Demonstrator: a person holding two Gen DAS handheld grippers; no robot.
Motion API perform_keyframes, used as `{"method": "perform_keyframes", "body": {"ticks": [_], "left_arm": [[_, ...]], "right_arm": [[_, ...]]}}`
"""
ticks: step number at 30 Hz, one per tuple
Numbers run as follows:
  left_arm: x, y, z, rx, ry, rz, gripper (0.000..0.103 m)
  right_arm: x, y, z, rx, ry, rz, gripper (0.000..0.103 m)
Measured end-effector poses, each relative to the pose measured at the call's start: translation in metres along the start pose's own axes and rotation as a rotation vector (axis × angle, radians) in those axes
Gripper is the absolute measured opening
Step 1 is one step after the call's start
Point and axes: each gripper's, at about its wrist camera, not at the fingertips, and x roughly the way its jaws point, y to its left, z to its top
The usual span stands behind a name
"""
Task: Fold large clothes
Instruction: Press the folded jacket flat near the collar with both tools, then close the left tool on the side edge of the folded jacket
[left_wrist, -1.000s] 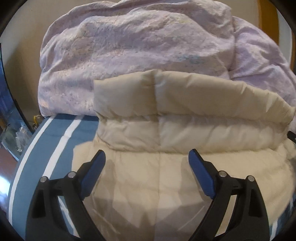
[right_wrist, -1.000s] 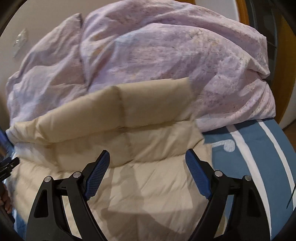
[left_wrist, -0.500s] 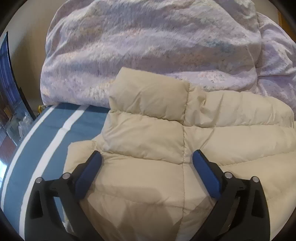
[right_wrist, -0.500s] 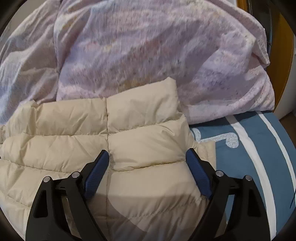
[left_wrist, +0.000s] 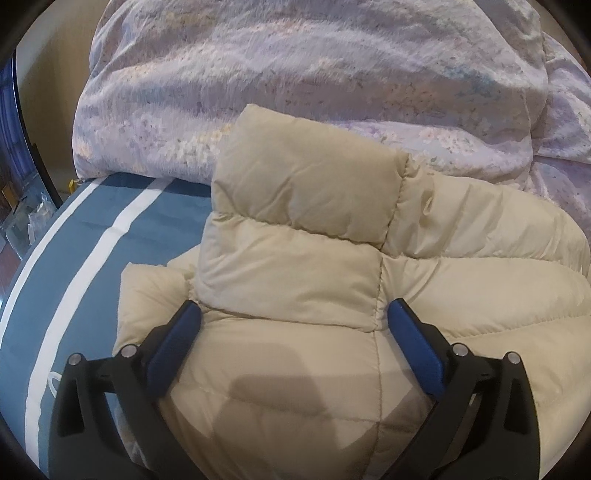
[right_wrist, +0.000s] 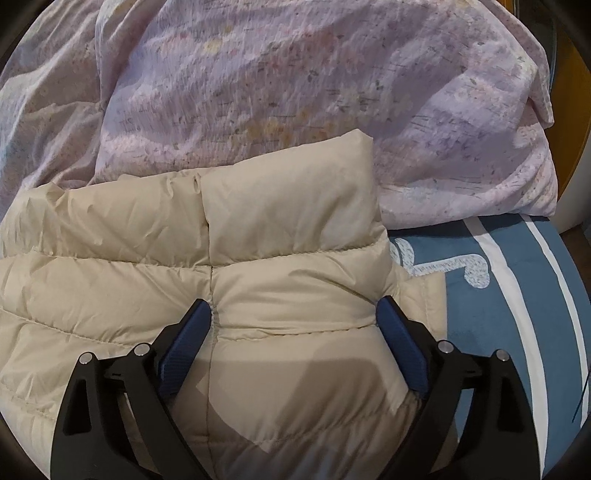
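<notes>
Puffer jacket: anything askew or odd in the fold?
Mostly tidy. The beige puffer jacket lies folded on the striped blue bedsheet, but an under-layer juts out at its left side and right side. Its top edge butts against the lilac duvet.

Folded top layer of the cream quilted down jacket (left_wrist: 295, 266), held raised a second ago, now lies flat on the layers beneath. Left gripper (left_wrist: 293, 314) and right gripper (right_wrist: 293, 312) sit lower and nearer it; right jaws opening, fabric between, unpinched
</notes>
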Motion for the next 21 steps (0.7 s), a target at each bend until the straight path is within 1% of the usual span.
{"method": "perform_keyframes", "body": {"ticks": [9,12,13,14,16,18,19,21], "left_arm": [[0.009,0.010,0.003,-0.016,0.016,-0.015,0.101],[0.010,0.017,0.004,-0.018,0.016,-0.027,0.101],[0.003,0.013,0.002,-0.014,0.021,-0.029,0.101],[-0.006,0.015,-0.001,-0.007,0.027,-0.047,0.101],[-0.026,0.022,-0.007,-0.004,0.017,-0.098,0.101],[-0.052,0.034,-0.012,-0.013,-0.001,-0.141,0.101],[-0.063,0.042,-0.014,-0.024,-0.009,-0.159,0.101],[-0.080,0.061,-0.022,-0.063,-0.007,-0.187,0.101]], "right_arm": [[0.021,0.016,0.010,-0.004,0.009,-0.013,0.095],[0.013,0.008,0.012,0.015,0.015,0.026,0.096],[0.008,0.005,0.011,0.030,0.030,0.039,0.096],[0.002,0.001,0.011,0.041,0.032,0.056,0.096],[-0.021,-0.012,0.007,0.085,0.007,0.119,0.096],[-0.040,-0.029,0.002,0.133,-0.007,0.149,0.097],[-0.046,-0.039,-0.002,0.163,-0.002,0.155,0.100],[-0.051,-0.056,-0.011,0.210,0.019,0.175,0.100]]}}
